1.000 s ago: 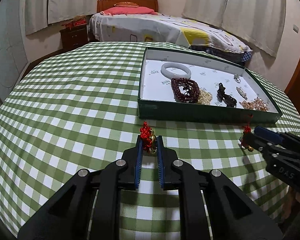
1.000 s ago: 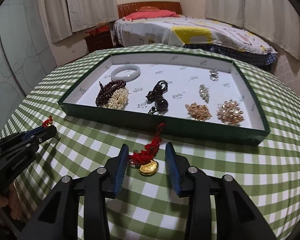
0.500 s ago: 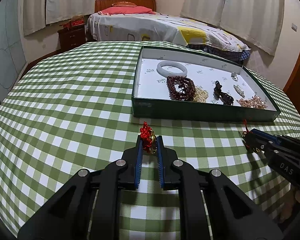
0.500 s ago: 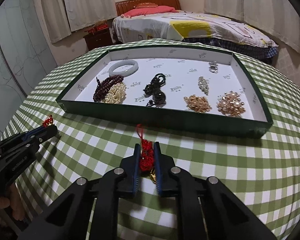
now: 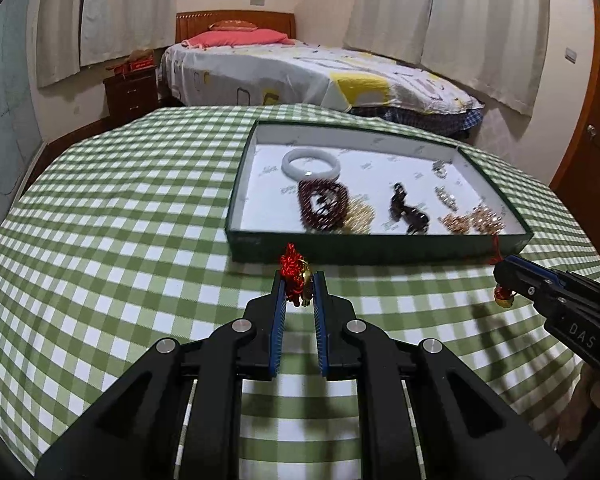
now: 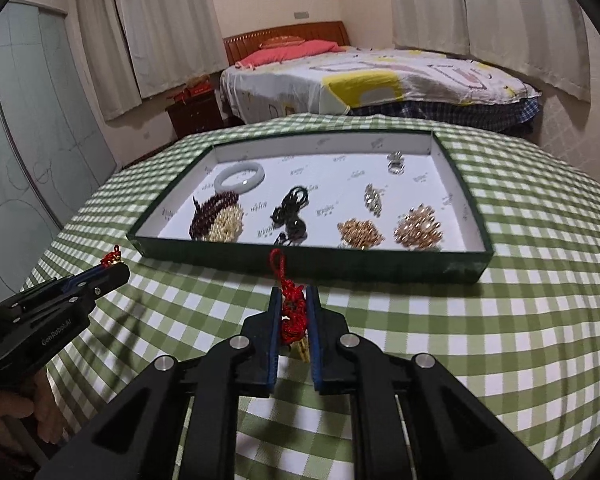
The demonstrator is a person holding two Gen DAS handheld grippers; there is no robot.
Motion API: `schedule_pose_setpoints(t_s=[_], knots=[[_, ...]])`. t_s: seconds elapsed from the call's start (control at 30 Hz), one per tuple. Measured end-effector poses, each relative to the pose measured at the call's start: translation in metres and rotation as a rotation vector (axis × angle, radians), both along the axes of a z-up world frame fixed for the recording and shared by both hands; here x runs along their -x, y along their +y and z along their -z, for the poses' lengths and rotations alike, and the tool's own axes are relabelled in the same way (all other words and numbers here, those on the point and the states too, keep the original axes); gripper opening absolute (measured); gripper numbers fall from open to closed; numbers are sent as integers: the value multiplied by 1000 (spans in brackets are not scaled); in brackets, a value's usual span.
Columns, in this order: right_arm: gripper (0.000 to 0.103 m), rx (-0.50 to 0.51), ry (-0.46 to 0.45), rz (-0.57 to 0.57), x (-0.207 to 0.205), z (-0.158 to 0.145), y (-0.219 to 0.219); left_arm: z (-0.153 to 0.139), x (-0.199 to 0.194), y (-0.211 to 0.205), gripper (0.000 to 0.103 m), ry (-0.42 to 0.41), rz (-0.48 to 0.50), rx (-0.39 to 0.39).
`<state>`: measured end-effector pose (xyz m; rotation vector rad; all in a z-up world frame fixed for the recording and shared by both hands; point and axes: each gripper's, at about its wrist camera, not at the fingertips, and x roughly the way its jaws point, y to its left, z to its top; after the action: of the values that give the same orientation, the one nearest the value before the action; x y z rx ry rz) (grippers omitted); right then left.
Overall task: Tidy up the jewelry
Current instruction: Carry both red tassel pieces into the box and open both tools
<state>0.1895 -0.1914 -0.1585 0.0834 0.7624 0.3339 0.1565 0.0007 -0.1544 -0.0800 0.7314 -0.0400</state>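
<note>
My left gripper point(image 5: 299, 280) clenched on red knotted charm point(image 5: 294, 266), gold piece pinched between pads, held above checked tablecloth point(image 5: 120, 220). My right gripper point(image 6: 294, 304) clamped on second red charm point(image 6: 292, 312), cord loop sticking up at 12 o'clock, gold piece hanging below pads. Green tray point(image 6: 380, 268) just beyond both tips, at 12 o'clock in right view, 1 o'clock in left. Inside tray: white bangle point(image 6: 239, 174), dark red beads point(image 6: 212, 216), other jewelry.

We read "DAS" in pale letters on the side of the right gripper point(image 5: 504, 270). On the left gripper point(image 6: 118, 267) we read "GenRobot.AI". The small print on the tray lining point(image 6: 332, 164) is too blurred for us.
</note>
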Motion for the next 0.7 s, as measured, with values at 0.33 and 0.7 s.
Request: schedule_pose_setpoints(t_s=[0.33, 0.7], knots=[[13, -5, -65, 20, 10, -23, -7, -21, 6, -12, 14, -54, 20, 4], [13, -11, -163, 25, 4, -57, -10, -56, -1, -23, 14, -139, 49, 10]])
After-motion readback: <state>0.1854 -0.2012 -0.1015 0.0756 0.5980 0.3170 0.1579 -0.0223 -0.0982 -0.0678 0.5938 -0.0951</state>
